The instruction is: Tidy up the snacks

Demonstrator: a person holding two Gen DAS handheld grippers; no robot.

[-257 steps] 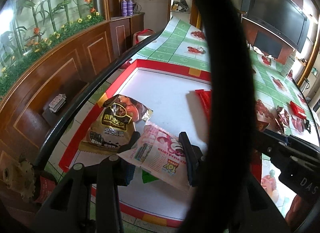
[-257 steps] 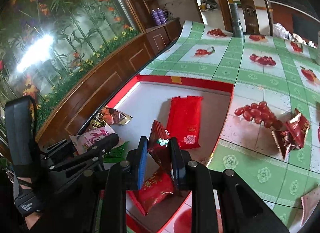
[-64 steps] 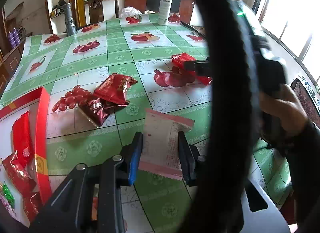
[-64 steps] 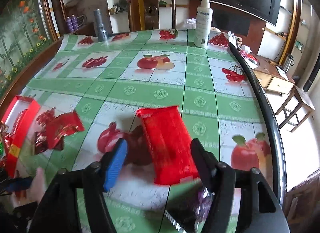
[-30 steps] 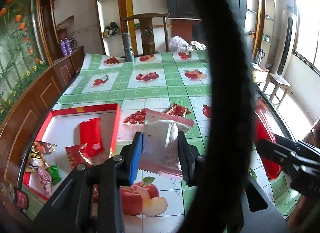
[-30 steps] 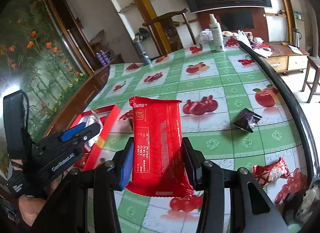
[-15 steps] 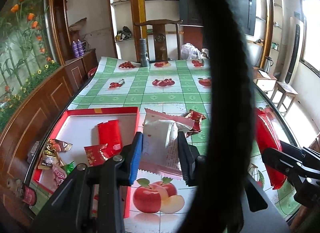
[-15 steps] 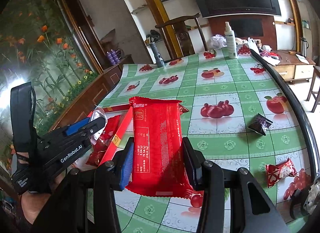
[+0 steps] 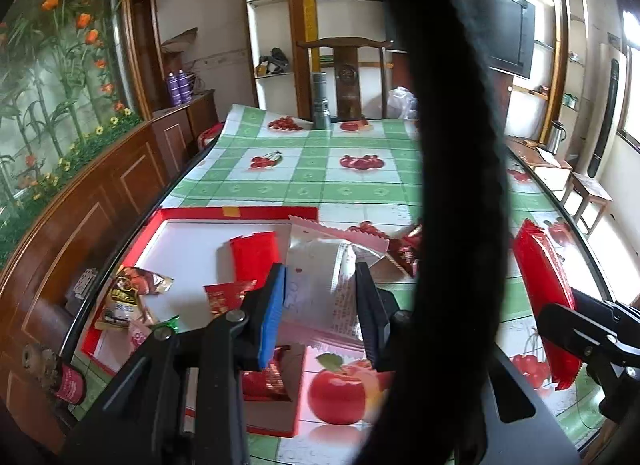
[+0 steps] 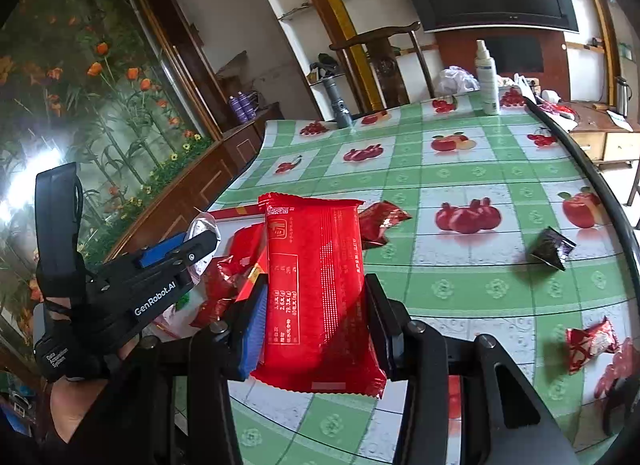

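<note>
My left gripper (image 9: 320, 285) is shut on a white and pink snack packet (image 9: 324, 277) and holds it above the near right edge of the red tray (image 9: 192, 213). The tray holds a red packet (image 9: 254, 255), a small red packet (image 9: 226, 297) and a brown packet (image 9: 128, 293). My right gripper (image 10: 316, 305) is shut on a large red snack packet (image 10: 320, 285), in the air right of the tray; it also shows in the left wrist view (image 9: 544, 297). The left gripper shows in the right wrist view (image 10: 200, 243).
Loose snacks lie on the green fruit-print tablecloth: a red packet (image 10: 380, 221) by the tray, a black packet (image 10: 552, 251) and a small red packet (image 10: 588, 345) at the right. A spray bottle (image 10: 488, 77), a flashlight (image 9: 320, 101) and a chair (image 9: 348, 73) stand at the far end.
Both grippers, each still holding its packet, have moved left toward the red tray. The tray now looks larger and nearer in both views.
</note>
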